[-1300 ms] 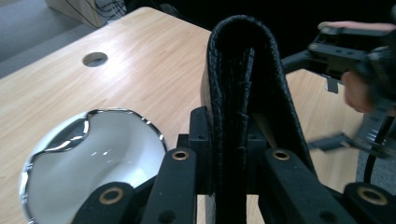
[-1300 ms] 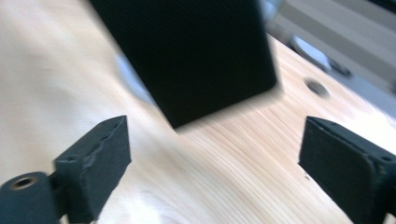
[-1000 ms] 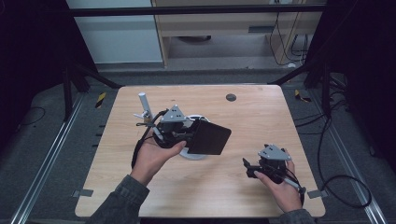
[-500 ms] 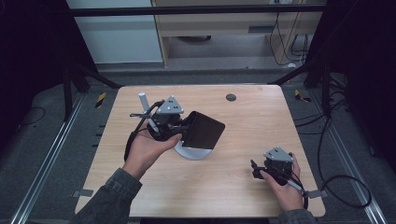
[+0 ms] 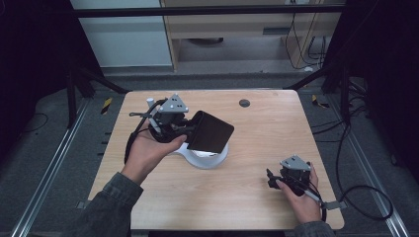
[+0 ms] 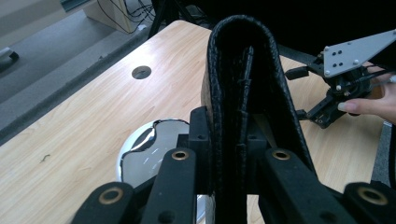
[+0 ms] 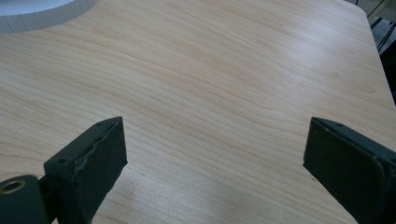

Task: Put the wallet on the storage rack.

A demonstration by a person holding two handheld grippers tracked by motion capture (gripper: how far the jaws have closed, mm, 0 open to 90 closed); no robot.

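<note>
Left gripper (image 5: 190,132) shifted up-left since earlier frame, jaws clamped on black wallet (image 5: 210,131), held tilted above white dish (image 5: 210,158) at frame centre, right gripper (image 5: 272,180) drifted lower right, jaws wide apart over bare table (image 5: 257,123).

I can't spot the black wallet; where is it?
In the high view, the black wallet is left of centre, clamped in the left gripper, held above the white dish.

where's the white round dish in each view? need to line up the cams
High view: white round dish at table centre, partly under the black leather case held by the left gripper.
Left gripper view: lower left, behind the fingers.
Right gripper view: top-left corner.
Shared landmark: the wooden table.
</note>
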